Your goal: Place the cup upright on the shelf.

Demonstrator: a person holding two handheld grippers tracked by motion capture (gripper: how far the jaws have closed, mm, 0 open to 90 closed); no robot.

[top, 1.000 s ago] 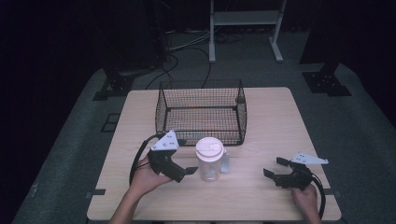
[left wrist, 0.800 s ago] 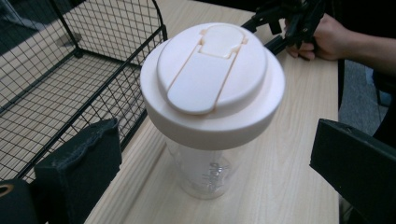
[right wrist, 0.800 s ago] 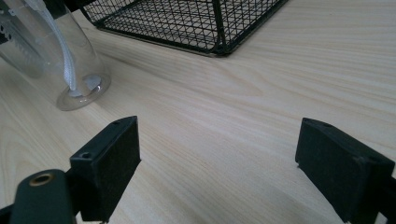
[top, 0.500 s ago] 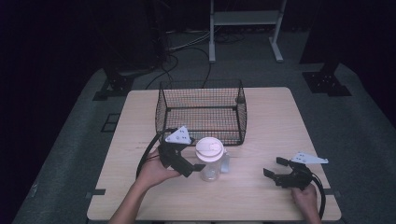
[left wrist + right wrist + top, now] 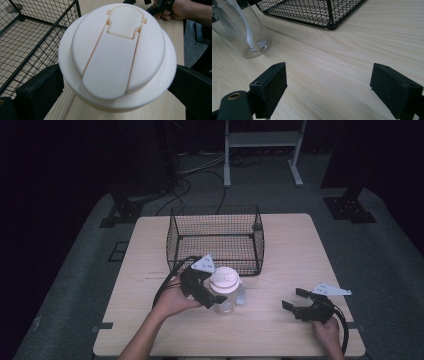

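A clear plastic cup point(image 5: 226, 301) with a cream flip lid point(image 5: 224, 279) stands on the wooden table point(image 5: 280, 255), just in front of the wire basket. My left gripper point(image 5: 219, 294) is at the cup's left side, open, with one jaw on each side of the cup below the lid. In the left gripper view the lid point(image 5: 117, 55) hides the jaws' inner faces, so I cannot see any contact. My right gripper point(image 5: 293, 298) rests open and empty near the table's front right. Its view shows the cup's base point(image 5: 249, 32) at the far left.
A black wire basket point(image 5: 215, 240) stands empty at the table's middle back, close behind the cup, and its mesh shows in both gripper views point(image 5: 32, 37) point(image 5: 317, 12). Bare wood lies between the cup and the right gripper. Dark floor, cables and stand legs surround the table.
My left gripper has moved right from beside the cup until its jaws straddle it. The cup and the right gripper have stayed in place.
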